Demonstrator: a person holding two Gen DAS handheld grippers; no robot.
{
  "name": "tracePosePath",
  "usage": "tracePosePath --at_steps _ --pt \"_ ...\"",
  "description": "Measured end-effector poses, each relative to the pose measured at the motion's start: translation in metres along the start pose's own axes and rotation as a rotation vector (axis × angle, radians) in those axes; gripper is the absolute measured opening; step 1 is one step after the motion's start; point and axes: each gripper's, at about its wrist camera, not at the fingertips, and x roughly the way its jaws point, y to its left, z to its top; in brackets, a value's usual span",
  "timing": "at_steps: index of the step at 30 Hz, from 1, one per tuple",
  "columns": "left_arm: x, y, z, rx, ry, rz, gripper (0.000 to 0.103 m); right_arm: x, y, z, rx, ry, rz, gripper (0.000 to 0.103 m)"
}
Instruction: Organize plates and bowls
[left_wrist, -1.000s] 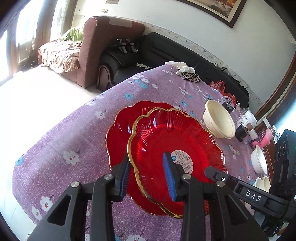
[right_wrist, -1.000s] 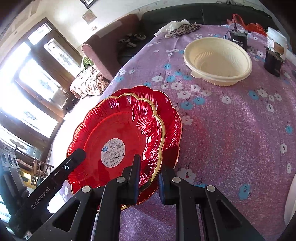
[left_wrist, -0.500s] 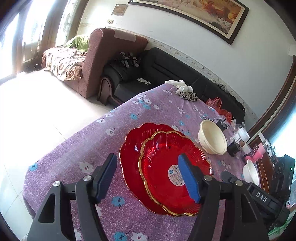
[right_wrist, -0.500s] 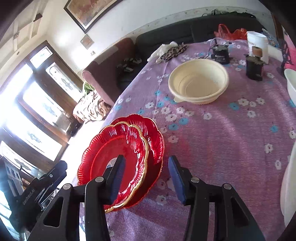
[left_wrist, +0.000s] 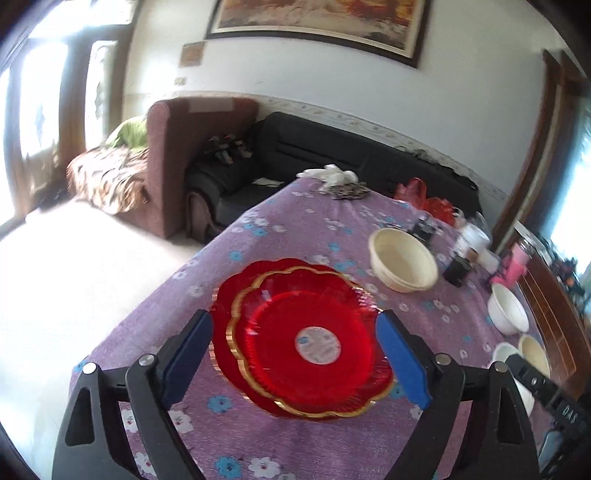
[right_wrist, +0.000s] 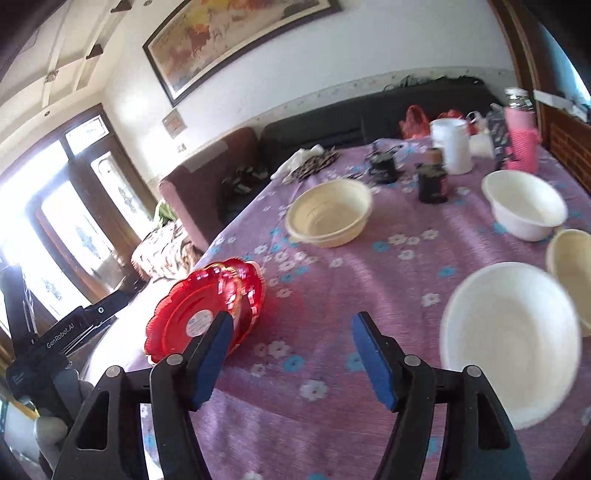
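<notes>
Two red gold-rimmed plates (left_wrist: 306, 343) lie stacked, slightly offset, on the purple flowered tablecloth (left_wrist: 295, 229); the upper one bears a round sticker. My left gripper (left_wrist: 293, 358) hovers above and short of the stack, its jaws opening wide with nothing between them. In the right wrist view the red plates (right_wrist: 199, 314) sit at the left table edge. My right gripper (right_wrist: 291, 354) is over bare cloth, jaws opening, empty. A cream bowl (right_wrist: 328, 212), a white bowl (right_wrist: 524, 208), a large white bowl (right_wrist: 509, 339) and a cream bowl (right_wrist: 570, 266) stand on the table.
Jars, a white container (right_wrist: 452, 146), a pink bottle (right_wrist: 521, 144) and dark cups (right_wrist: 432, 182) crowd the far end. A cloth (left_wrist: 336, 181) lies at the far edge. Sofas stand beyond the table. The left table edge drops to the floor beside the plates.
Both grippers let go of the upper red plate, which now rests on the lower one. Both opened and drew back and up; the right one swung right toward the bowls.
</notes>
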Motion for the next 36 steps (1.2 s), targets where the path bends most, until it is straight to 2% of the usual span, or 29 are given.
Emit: tracePosePath --at_steps 2,4,11,16,22,29,36 --pt "0.000 -0.016 -0.004 0.042 0.023 -0.075 0.090 -0.013 -0.018 0.000 0.032 -0.024 -0.025 0.076" --pt "0.002 -0.029 -0.008 0.073 0.046 -0.111 0.090 -0.028 -0.042 -0.001 0.083 -0.049 -0.050 0.076" --pt "0.010 -0.067 -0.021 0.146 0.096 -0.164 0.090 -0.082 -0.130 -0.008 0.293 -0.146 -0.166 0.076" --pt "0.012 -0.104 -0.031 0.221 0.113 -0.214 0.090 -0.099 -0.168 -0.020 0.382 -0.142 -0.242 0.076" --pt "0.028 -0.150 -0.044 0.303 0.185 -0.288 0.089 -0.094 -0.187 -0.029 0.434 -0.083 -0.245 0.076" --pt "0.073 -0.191 -0.055 0.307 0.370 -0.372 0.089 -0.081 -0.186 -0.037 0.443 -0.048 -0.228 0.075" --pt "0.104 -0.225 -0.068 0.314 0.442 -0.390 0.089 -0.068 -0.184 -0.040 0.438 -0.020 -0.242 0.075"
